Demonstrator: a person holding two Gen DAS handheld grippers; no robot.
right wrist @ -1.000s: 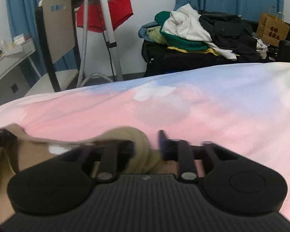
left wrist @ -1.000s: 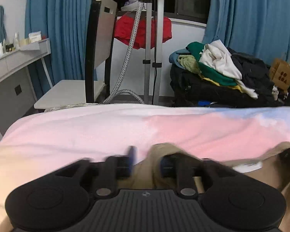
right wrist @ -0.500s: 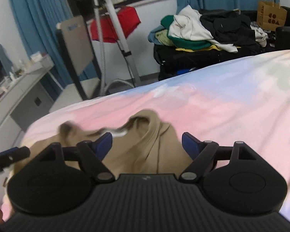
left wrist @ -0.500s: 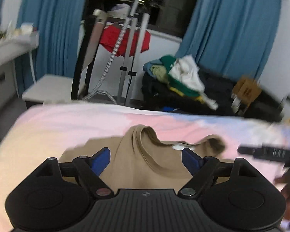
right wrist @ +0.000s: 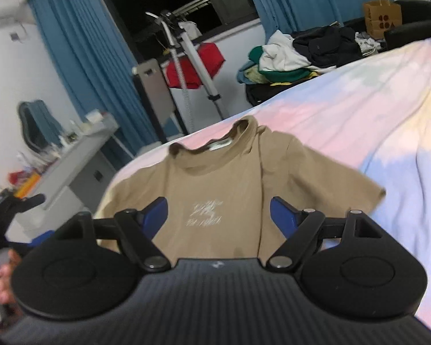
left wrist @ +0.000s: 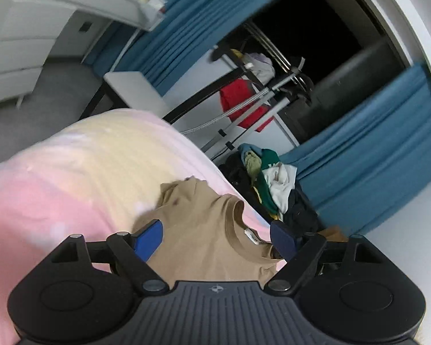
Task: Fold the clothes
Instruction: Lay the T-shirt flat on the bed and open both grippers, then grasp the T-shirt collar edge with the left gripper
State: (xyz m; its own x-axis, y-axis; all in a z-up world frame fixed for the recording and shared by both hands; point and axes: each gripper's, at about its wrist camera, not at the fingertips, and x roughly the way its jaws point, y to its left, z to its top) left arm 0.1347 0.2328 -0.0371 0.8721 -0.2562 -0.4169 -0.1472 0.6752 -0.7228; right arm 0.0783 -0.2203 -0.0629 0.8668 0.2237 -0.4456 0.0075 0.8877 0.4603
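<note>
Lying flat on the pastel bedspread (right wrist: 373, 109), the tan T-shirt (right wrist: 215, 178) serves as the landmark: its front faces up, with a pale printed mark on the chest and a white label inside the collar, and its collar points toward the far edge of the bed. One short sleeve spreads out to the right of the shirt in the right wrist view.

On the near side of the shirt, the right gripper (right wrist: 218, 215) hangs over its lower half with blue-padded fingers (right wrist: 156, 212) spread wide; the jaws are closing a little, yet nothing sits between them and no cloth is pinched. The left gripper (left wrist: 215, 237) is also on the near side of the shirt (left wrist: 204, 230), its view strongly rolled, jaws standing wide apart and gripping nothing. In the right wrist view it shows again as a dark shape (right wrist: 5, 215) to the left of the shirt, with a hand (right wrist: 0, 273) under it.

Beyond the shirt's collar stand a chair (right wrist: 155, 92), a garment steamer pole (right wrist: 192, 51) and a red garment (right wrist: 198, 63) hung by the window. Further right of these, a pile of clothes (right wrist: 296, 57) lies heaped, a brown paper bag (right wrist: 382, 14) behind it. Blue curtains (right wrist: 80, 57) frame the dark window, and a grey desk (right wrist: 80, 155) stands left of the shirt
</note>
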